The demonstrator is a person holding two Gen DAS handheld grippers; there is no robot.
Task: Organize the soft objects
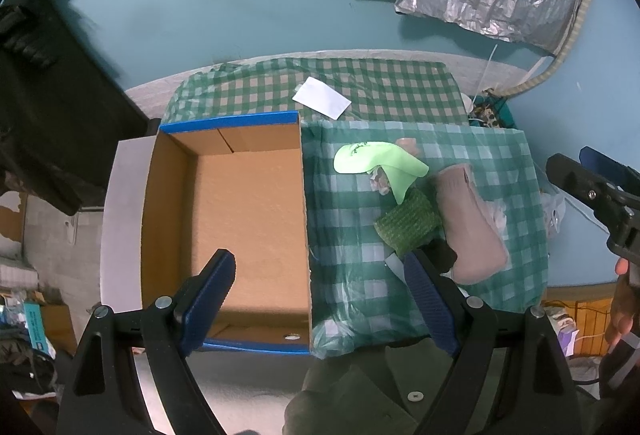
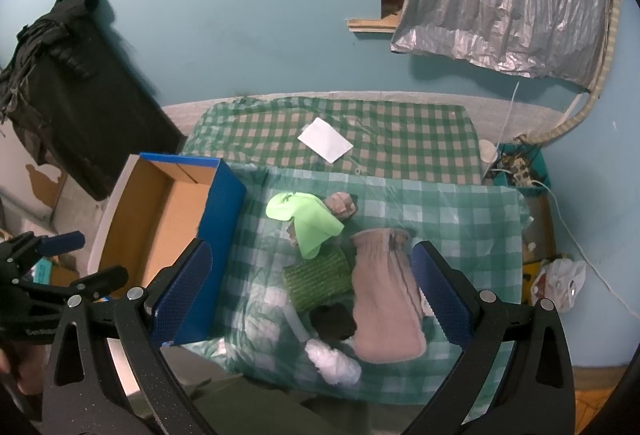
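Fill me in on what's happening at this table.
A person holds a two-finger tool in each hand above a checkered cloth. Both the left tool and the right tool are open and hold nothing. The cardboard box on the left is empty. The soft things lie in a pile beside it: a lime green cloth, a green knit piece, a pink pouch and a small black item. Nothing is sorted yet.
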